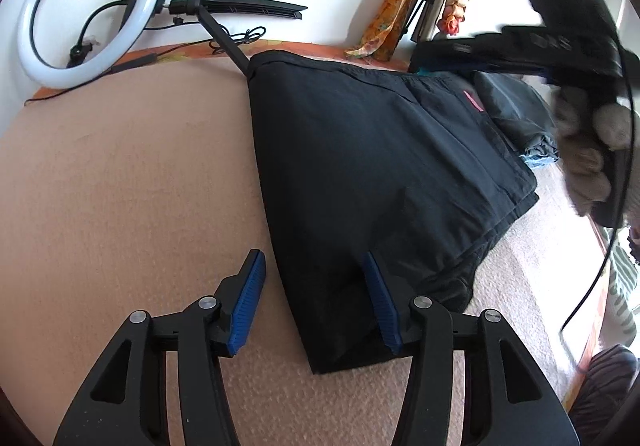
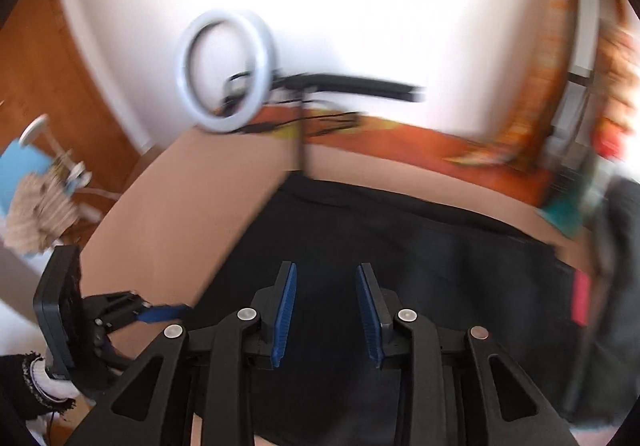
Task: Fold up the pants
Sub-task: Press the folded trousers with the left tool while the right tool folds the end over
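Observation:
The black pants (image 1: 360, 166) lie folded on a tan bed surface (image 1: 120, 186), with a pink tag (image 1: 473, 101) near their far right. My left gripper (image 1: 312, 274) is open and empty, straddling the near left edge of the pants just above them. The pants also fill the lower right wrist view (image 2: 400, 246), which is blurred. My right gripper (image 2: 326, 286) is open and empty above the pants. The right gripper's body shows at the upper right of the left wrist view (image 1: 560, 46), and the left gripper shows at the lower left of the right wrist view (image 2: 160, 312).
A white ring light (image 1: 88, 6) on a black stand leans at the bed's far edge against a white wall. Other dark clothes (image 1: 520, 118) lie at the right of the pants. A tripod and orange cloth (image 1: 420, 6) stand at the back. A cable (image 1: 600, 266) hangs at right.

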